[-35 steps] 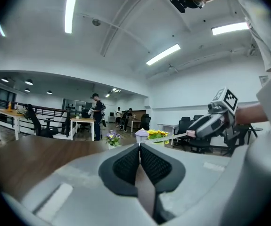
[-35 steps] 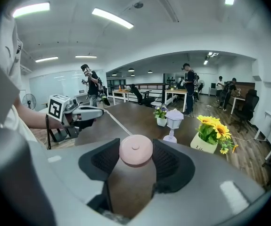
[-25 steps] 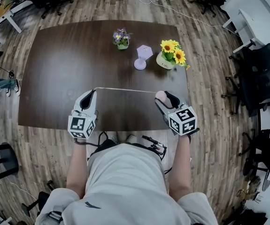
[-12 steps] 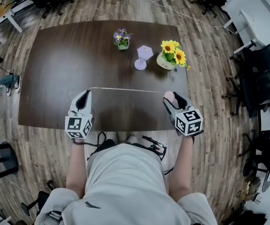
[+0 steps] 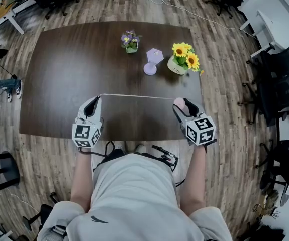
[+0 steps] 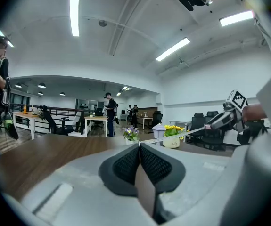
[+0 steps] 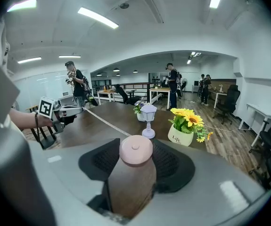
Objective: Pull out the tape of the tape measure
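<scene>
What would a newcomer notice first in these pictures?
The thin tape stretched between the left gripper and the right gripper, over the near part of the table. Next, the pink tape measure clamped in the right fingers, and the sunflowers at the far right.

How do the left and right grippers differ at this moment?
The left gripper has its jaws nearly together; the right gripper has them wide apart. The left gripper pinches the thin tape by its end; the right gripper clamps the round pink tape measure case. Both are above the table at its near edge, with the tape stretched between them.
</scene>
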`<control>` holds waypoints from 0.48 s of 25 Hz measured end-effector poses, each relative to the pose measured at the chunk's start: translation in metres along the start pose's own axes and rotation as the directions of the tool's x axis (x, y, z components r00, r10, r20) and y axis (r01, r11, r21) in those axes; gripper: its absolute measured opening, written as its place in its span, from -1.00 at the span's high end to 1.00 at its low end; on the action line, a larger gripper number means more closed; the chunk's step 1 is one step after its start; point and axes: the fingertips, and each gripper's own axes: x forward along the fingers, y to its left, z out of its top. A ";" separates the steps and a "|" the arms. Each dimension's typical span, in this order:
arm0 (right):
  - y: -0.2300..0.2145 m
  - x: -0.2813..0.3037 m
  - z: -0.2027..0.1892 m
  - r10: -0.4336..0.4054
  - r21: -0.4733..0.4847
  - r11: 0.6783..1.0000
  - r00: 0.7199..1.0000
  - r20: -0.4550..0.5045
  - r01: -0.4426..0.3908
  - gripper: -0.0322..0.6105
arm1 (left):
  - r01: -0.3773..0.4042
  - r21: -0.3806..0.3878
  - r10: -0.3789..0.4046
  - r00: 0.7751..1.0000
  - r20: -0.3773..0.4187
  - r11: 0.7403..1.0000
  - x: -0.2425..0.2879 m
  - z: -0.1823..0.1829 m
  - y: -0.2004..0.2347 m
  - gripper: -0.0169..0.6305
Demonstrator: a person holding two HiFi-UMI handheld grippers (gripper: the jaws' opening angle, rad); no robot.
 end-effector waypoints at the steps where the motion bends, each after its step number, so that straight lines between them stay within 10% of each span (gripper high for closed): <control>1: -0.001 0.000 0.000 0.000 0.000 1.000 1.000 0.000 0.000 0.22 | 0.002 0.001 -0.002 1.000 -0.001 1.000 0.001 0.000 0.000 0.91; 12: -0.003 0.023 -0.016 -0.009 0.015 1.000 0.999 -0.031 0.009 0.22 | 0.026 0.022 -0.025 0.997 -0.074 0.999 0.025 -0.028 -0.011 0.91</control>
